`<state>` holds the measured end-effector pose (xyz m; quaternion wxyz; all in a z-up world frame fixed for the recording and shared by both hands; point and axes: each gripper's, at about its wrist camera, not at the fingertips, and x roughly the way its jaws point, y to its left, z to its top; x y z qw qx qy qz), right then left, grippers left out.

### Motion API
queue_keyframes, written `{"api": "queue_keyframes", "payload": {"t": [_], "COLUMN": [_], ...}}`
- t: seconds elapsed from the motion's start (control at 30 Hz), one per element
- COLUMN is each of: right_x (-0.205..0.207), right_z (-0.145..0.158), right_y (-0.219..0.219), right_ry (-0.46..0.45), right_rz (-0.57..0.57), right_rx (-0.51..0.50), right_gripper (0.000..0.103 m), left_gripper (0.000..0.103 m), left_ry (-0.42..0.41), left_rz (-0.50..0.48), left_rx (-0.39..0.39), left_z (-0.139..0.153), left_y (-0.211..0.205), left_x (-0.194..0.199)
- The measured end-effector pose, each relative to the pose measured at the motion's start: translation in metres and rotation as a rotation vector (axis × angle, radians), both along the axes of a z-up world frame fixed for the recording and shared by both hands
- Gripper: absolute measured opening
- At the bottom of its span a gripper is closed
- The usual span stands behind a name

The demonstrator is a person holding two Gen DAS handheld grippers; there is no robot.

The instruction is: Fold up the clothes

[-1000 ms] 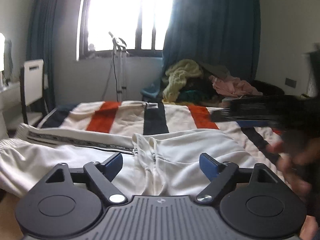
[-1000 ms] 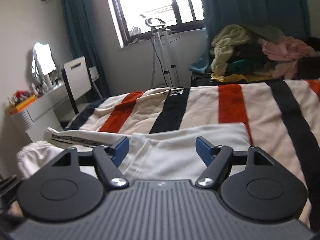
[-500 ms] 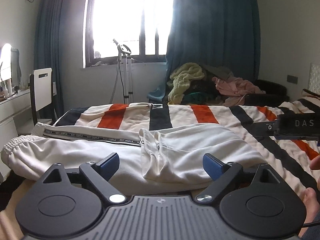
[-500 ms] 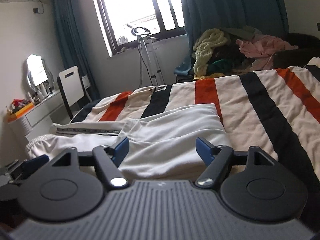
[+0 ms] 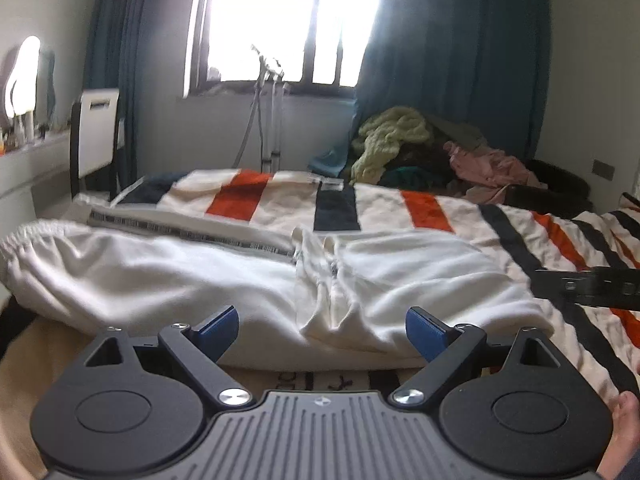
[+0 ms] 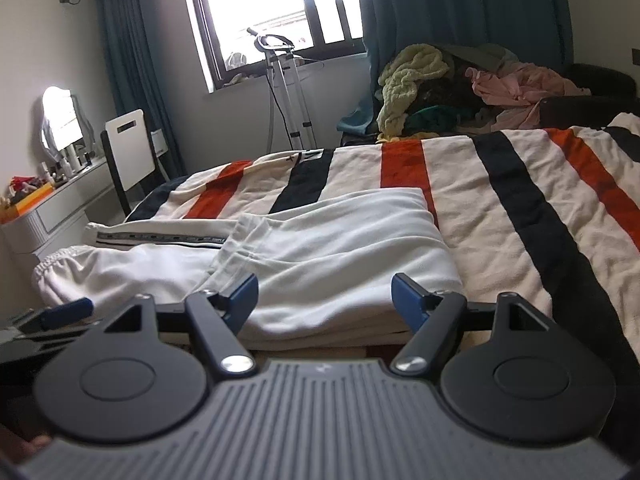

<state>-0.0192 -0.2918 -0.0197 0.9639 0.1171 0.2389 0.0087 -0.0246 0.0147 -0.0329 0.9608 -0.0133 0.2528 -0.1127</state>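
Note:
White trousers [image 5: 200, 272] lie across the near side of the bed, their gathered cuff at the left and a patterned black-and-white side stripe along the far leg. The right part is folded over itself [image 6: 340, 248]. My left gripper [image 5: 320, 328] hangs open just before the trousers' near edge, with nothing between its blue pads. My right gripper [image 6: 324, 296] is also open, in front of the folded part and holding nothing. One black bar of the right gripper [image 5: 588, 286] reaches in from the right edge of the left wrist view.
A cream blanket [image 6: 500, 208] with orange and black stripes covers the bed. A heap of clothes [image 5: 400, 140] is piled behind the bed by the blue curtain. A white chair [image 6: 130, 140] and a desk [image 6: 52, 208] stand at the left. A metal stand [image 5: 272, 120] is under the window.
Both views have drawn back and sunk toward the bed's near edge. The right gripper has swung away from in front of the left view to its right edge. The trousers lie unmoved.

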Motion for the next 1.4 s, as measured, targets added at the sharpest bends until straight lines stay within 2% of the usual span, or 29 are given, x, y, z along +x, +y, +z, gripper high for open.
{"api": "queue_keyframes", "payload": {"t": [0.2, 0.3, 0.37, 0.5, 0.6, 0.67, 0.8, 0.93, 1.1, 1.2, 1.23, 1.3, 1.33, 1.4], "right_x": [0.003, 0.004, 0.004, 0.003, 0.004, 0.005, 0.005, 0.011, 0.020, 0.028, 0.032, 0.040, 0.044, 0.055], "right_z": [-0.005, -0.008, -0.010, -0.012, -0.014, -0.015, -0.018, -0.025, -0.033, -0.038, -0.040, -0.042, -0.043, -0.045], "right_y": [-0.005, -0.008, -0.010, -0.012, -0.012, -0.013, -0.014, -0.017, -0.016, -0.012, -0.010, -0.005, -0.003, 0.000], "right_ry": [0.051, 0.081, 0.096, 0.115, 0.128, 0.138, 0.148, 0.173, 0.198, 0.209, 0.210, 0.201, 0.195, 0.187], "right_rz": [-0.033, -0.052, -0.057, -0.057, -0.053, -0.052, -0.050, -0.049, -0.046, -0.030, -0.030, -0.047, -0.059, -0.073], "right_rx": [-0.008, 0.002, 0.017, 0.033, 0.041, 0.056, 0.057, 0.071, 0.092, 0.084, 0.071, 0.034, 0.016, -0.011], "right_gripper": [0.075, 0.075, 0.075, 0.075, 0.075, 0.075, 0.075, 0.075, 0.075, 0.075, 0.075, 0.075, 0.075, 0.075], "left_gripper": [0.092, 0.092, 0.092, 0.092, 0.092, 0.092, 0.088, 0.073, 0.069, 0.069, 0.065, 0.048, 0.031, 0.020], "left_ry": [0.124, 0.153, 0.181, 0.277, 0.333, 0.329, 0.274, 0.210, 0.181, 0.146, 0.133, 0.105, 0.086, 0.034], "left_rz": [0.105, 0.250, 0.381, 0.619, 0.711, 0.757, 0.820, 0.838, 0.873, 0.885, 0.888, 0.892, 0.891, 0.891], "left_rx": [-0.160, -0.249, -0.327, -0.488, -0.604, -0.646, -0.660, -0.676, -0.624, -0.569, -0.550, -0.481, -0.462, -0.462], "left_z": [-0.011, -0.015, -0.020, -0.037, -0.054, -0.059, -0.057, -0.055, -0.055, -0.055, -0.055, -0.050, -0.047, -0.041], "left_y": [0.031, 0.065, 0.094, 0.152, 0.182, 0.194, 0.209, 0.225, 0.252, 0.251, 0.251, 0.238, 0.232, 0.221], "left_x": [0.021, 0.026, 0.029, 0.044, 0.061, 0.070, 0.089, 0.108, 0.142, 0.159, 0.164, 0.170, 0.171, 0.169]}}
